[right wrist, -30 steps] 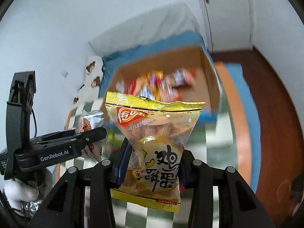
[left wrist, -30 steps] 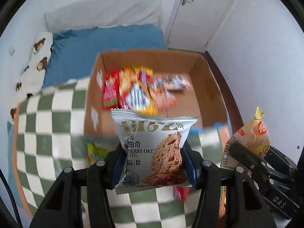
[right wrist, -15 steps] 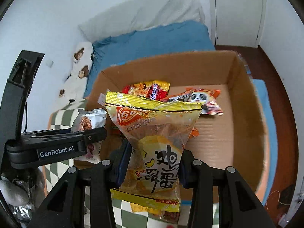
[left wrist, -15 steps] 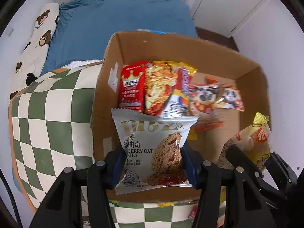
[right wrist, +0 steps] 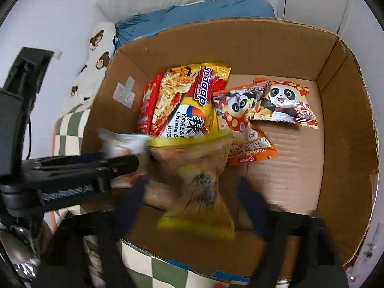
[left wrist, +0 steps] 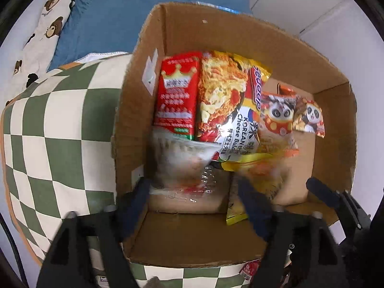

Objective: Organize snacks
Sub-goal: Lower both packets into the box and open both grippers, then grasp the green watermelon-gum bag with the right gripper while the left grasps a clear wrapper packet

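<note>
The left hand-held gripper hangs over the cardboard box with its fingers spread wide, gripping nothing; the blurred white cookie packet lies just beyond them inside the box. The right hand-held gripper is likewise spread, the yellow snack bag loose between its fingers, beside the noodle packets.

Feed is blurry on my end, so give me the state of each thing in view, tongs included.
Left tongs: open, cookie packet released.
Right tongs: open, yellow bag released.
Cookie packet: blurred, inside the box.
Yellow bag: blurred, inside the box.
Cardboard box: open-topped, partly filled.
Noodle packet: propped against the red packet.
Panda packets: lying flat.
</note>
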Demonstrator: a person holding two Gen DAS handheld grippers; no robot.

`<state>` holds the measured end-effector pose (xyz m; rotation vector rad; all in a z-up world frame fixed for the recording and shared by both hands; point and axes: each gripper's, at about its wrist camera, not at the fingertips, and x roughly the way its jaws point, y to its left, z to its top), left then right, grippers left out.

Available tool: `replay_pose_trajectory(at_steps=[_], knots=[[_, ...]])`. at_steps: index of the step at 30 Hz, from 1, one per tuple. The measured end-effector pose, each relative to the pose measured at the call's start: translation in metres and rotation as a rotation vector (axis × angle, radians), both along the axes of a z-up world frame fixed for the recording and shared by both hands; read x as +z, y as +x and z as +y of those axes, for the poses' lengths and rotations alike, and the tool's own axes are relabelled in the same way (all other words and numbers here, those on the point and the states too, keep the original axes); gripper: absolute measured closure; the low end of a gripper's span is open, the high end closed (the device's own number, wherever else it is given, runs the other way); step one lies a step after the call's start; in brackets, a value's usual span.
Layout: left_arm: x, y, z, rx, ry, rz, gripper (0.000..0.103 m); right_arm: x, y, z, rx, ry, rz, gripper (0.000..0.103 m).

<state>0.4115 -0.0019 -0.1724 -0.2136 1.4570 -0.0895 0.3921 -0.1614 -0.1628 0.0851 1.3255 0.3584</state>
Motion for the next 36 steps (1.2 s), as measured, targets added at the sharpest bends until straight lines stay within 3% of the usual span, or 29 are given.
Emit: replay_pose_trajectory(at_steps=[9,20,28,33,36], knots=[[0.024,-0.008,0.002,0.006,0.005,-0.076,0.012,0.008,-0.002,-0.010,-0.049,-0.016,-0.002,0.010],[0.067,-0.049,-0.002,0.031,0.079,-0.289,0.012,0.048,-0.034,-0.036,-0.127,-0.070,-0.145,0.010],[0.095,-0.099,-0.002,0.000,0.085,-0.410,0.012,0.079,-0.080,-0.060,-0.192,0.008,-0.215,0.007],[0.086,-0.149,0.012,-0.063,0.116,-0.407,0.012,0.068,-0.125,-0.068,-0.197,0.078,-0.162,0.007],[0.058,-0.188,0.023,-0.157,0.203,-0.347,0.012,0.041,-0.154,-0.065,-0.184,0.121,-0.082,0.007]])
